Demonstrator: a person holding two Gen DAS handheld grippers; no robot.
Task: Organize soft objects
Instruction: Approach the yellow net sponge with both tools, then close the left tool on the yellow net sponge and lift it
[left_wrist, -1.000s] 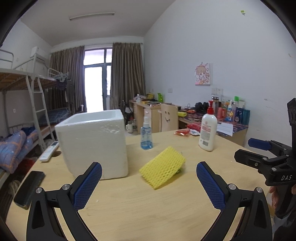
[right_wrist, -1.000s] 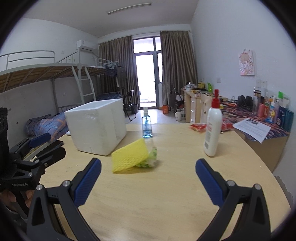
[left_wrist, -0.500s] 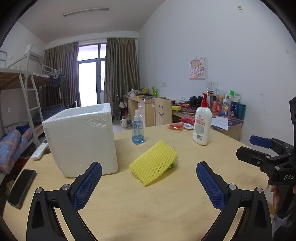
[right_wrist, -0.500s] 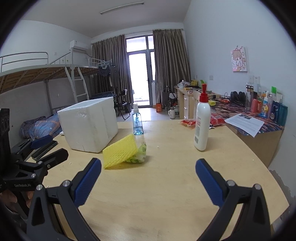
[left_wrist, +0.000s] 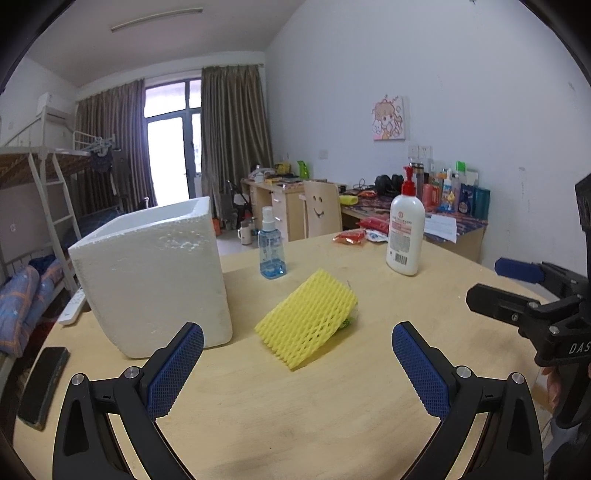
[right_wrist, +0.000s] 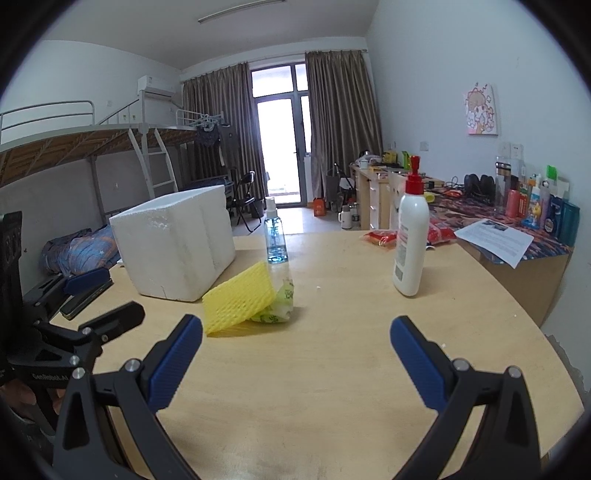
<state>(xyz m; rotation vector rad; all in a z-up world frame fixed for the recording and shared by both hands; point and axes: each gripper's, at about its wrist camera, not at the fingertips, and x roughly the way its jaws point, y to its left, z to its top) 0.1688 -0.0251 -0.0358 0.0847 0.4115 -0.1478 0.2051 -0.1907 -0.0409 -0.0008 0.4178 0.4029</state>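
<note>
A yellow foam net sleeve (left_wrist: 308, 319) lies on the round wooden table (left_wrist: 295, 406), propped over a small green-printed packet (right_wrist: 277, 308); it also shows in the right wrist view (right_wrist: 238, 299). A white foam box (left_wrist: 155, 273) stands open-topped just left of it, also in the right wrist view (right_wrist: 177, 236). My left gripper (left_wrist: 295, 365) is open and empty, short of the sleeve. My right gripper (right_wrist: 295, 358) is open and empty, to the right of and short of the sleeve.
A blue spray bottle (left_wrist: 271, 251) stands behind the sleeve. A white pump bottle (left_wrist: 404, 236) stands at the right, red snack packets (left_wrist: 349, 236) behind it. A black phone (left_wrist: 42, 384) and a remote (left_wrist: 72, 306) lie at the table's left edge.
Both grippers have drawn back and tilted slightly, so the sleeve and box sit a little farther and more central. Both stay open. Nothing on the table has moved.
</note>
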